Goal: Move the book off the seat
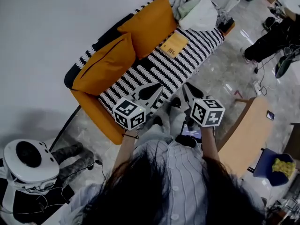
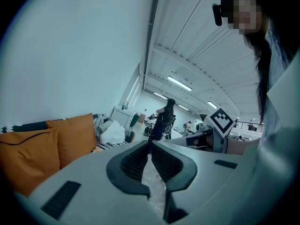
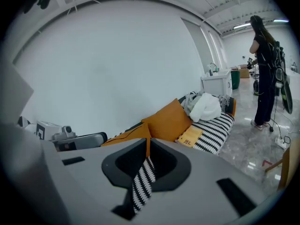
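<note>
Standing on the pale floor as a sofa with a black-and-white striped seat. Carrying an orange book, flat, toward the far end, just beside one orange cushion. Also carrying a second orange cushion and a pile of pale cloth.

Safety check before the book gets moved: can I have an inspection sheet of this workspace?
Surface: black-and-white striped sofa seat, carrying the book and clothes.
Job's things: flat orange book lying on the seat, in front of the farther cushion.
Clutter: heap of white and grey clothes at the seat's far end; two orange cushions against the backrest.
Grippers: left hand-held gripper and right hand-held gripper both shut, empty, short of the book.
Cables: thin dark cable on the floor right of the sofa.
Surroundings: wooden table; a person standing beyond the sofa.
</note>
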`<state>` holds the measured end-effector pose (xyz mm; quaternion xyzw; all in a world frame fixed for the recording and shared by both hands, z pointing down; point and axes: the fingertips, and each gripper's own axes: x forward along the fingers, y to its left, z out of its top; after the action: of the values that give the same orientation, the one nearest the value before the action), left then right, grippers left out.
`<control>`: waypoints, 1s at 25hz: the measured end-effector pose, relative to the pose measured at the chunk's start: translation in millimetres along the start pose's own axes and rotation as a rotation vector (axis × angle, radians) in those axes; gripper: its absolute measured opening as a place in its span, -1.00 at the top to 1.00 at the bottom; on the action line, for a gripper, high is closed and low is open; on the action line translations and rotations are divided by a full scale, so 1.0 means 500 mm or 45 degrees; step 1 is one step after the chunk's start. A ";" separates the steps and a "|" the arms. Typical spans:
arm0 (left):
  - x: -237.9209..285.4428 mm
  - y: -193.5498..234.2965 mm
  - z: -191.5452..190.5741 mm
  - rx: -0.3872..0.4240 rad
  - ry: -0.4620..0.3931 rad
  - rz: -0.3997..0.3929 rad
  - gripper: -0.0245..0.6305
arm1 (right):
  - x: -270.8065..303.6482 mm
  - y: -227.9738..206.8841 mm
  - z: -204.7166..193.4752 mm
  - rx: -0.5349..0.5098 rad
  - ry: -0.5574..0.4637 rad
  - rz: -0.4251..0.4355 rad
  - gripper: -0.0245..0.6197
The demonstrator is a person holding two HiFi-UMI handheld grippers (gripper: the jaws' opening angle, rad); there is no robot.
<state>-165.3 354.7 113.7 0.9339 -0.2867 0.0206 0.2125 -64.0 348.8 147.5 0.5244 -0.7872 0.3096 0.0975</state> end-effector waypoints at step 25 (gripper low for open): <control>0.326 0.258 0.026 -0.157 0.039 0.214 0.88 | 0.267 -0.370 0.197 0.096 0.095 0.041 0.81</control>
<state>-100.7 167.2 177.6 0.8913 -0.3616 0.0350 0.2713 59.2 140.9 204.6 0.5032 -0.7791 0.3598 0.1021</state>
